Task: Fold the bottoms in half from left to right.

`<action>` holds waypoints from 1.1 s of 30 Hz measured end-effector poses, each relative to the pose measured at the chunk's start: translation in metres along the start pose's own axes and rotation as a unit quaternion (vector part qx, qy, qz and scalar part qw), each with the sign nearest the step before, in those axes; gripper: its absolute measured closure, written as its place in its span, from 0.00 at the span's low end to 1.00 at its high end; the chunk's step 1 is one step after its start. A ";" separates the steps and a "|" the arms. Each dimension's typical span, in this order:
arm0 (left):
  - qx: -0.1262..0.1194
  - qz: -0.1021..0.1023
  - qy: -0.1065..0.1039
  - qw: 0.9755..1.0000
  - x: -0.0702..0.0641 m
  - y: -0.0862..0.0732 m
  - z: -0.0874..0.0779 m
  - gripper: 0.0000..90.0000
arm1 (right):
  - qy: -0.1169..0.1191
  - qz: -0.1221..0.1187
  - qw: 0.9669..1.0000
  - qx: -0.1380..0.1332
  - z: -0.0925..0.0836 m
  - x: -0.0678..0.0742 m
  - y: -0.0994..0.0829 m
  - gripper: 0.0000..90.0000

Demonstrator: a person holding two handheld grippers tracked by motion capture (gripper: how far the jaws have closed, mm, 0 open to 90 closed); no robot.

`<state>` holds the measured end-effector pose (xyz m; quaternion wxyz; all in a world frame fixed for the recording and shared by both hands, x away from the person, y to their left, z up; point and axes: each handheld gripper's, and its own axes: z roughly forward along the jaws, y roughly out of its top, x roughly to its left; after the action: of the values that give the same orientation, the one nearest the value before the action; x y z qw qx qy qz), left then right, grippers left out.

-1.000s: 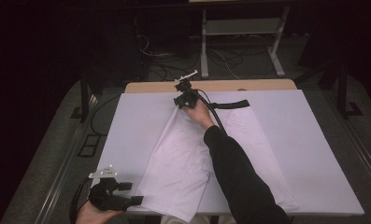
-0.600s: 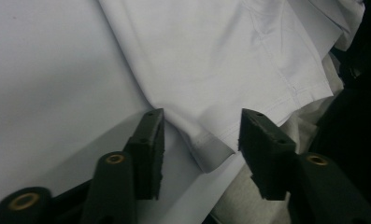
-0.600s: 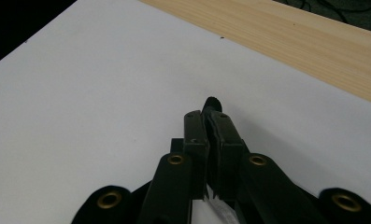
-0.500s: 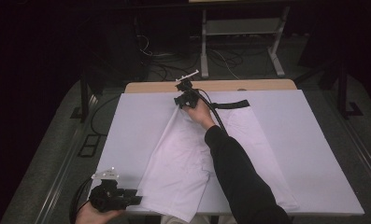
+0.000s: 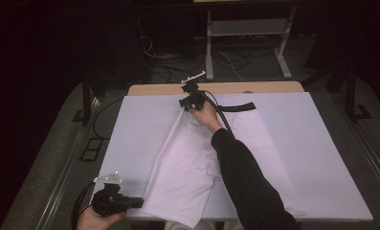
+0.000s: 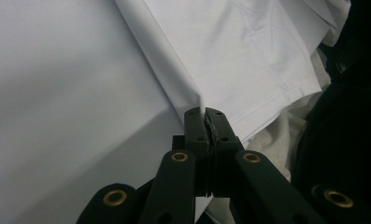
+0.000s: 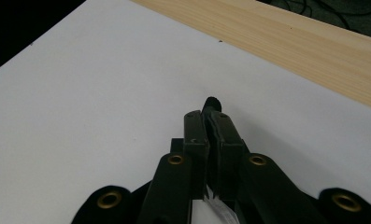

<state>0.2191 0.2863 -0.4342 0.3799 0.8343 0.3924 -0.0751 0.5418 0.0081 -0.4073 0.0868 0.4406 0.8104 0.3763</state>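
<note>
A white garment (image 5: 197,158) lies lengthwise on the white table cover (image 5: 321,143), with a black band (image 5: 238,107) at its far end. At the near left corner my left gripper (image 5: 139,202) is shut on the garment's folded edge. The left gripper view has the white fold (image 6: 174,79) rising out of the closed jaws of the left gripper (image 6: 205,115). My right gripper (image 5: 184,103) is at the far end, shut on the garment's top corner. In the right gripper view a bit of black fabric (image 7: 212,102) pokes from the tips of the right gripper (image 7: 210,114). A dark sleeve (image 5: 245,182) crosses the garment.
A strip of bare wooden tabletop (image 5: 264,88) runs along the far edge of the cover. Behind the table stand a metal frame (image 5: 245,33) and loose cables (image 5: 168,72) on the dark floor. A black cable (image 5: 221,112) trails from the right gripper.
The left gripper's jaws have come together on the garment's near edge and shifted slightly toward the front edge. The right arm and gripper have stayed put.
</note>
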 end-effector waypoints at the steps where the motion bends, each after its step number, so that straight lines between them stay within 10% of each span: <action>1: -0.001 0.004 -0.003 1.000 -0.002 0.001 0.000 0.97 | 0.001 0.000 1.000 0.000 -0.001 0.000 0.000 0.94; 33: 0.014 0.097 -0.059 0.993 -0.049 0.045 0.018 0.98 | 0.001 -0.002 1.000 -0.005 -0.027 -0.023 0.003 0.94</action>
<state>0.2210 0.2259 -0.4000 0.3964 0.8677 0.2852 -0.0926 0.5445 -0.0238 -0.3909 0.0890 0.4386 0.8093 0.3805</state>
